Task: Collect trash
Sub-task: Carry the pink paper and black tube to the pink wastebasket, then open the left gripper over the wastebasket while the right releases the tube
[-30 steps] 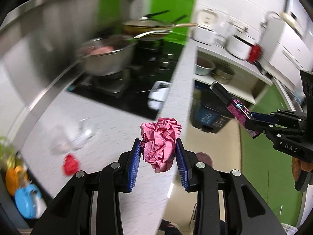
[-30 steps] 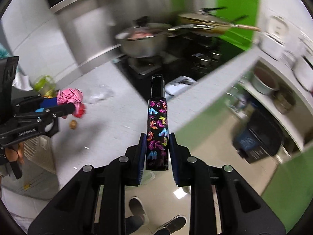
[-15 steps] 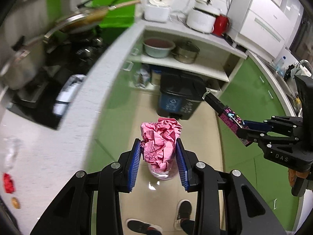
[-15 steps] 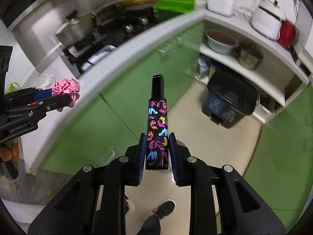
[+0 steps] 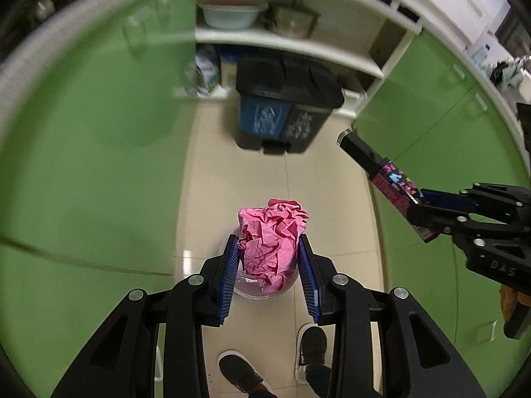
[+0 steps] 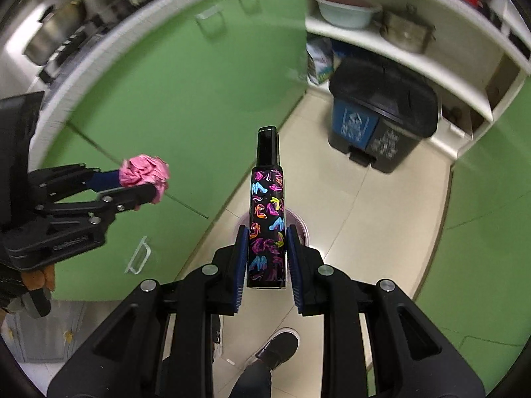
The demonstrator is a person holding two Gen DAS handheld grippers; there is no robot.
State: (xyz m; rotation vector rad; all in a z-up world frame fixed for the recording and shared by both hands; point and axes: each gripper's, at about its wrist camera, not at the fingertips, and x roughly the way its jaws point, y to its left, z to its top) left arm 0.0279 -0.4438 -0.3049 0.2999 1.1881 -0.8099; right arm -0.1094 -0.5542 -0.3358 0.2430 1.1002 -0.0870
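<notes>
My left gripper (image 5: 269, 265) is shut on a crumpled pink paper ball (image 5: 272, 238), held over the tiled floor. It also shows in the right wrist view (image 6: 144, 174). My right gripper (image 6: 267, 255) is shut on a tall black box with coloured shoe prints (image 6: 268, 219); the box also shows in the left wrist view (image 5: 385, 175). A round clear container (image 5: 262, 293) sits on the floor right below both grippers, mostly hidden by them; its rim shows in the right wrist view (image 6: 300, 224). A black pedal bin with a blue front panel (image 5: 285, 112) stands ahead under the shelves.
Green cabinet doors (image 5: 83, 165) flank the floor on both sides. White open shelves (image 6: 415, 43) above the bin hold a bowl (image 6: 346, 8) and a metal pot (image 6: 406, 31). The person's shoes (image 5: 240, 371) are on the floor below.
Both grippers have swung away from the countertop and stove and now point down at the floor, closer to the pedal bin. Each keeps its hold on its item.
</notes>
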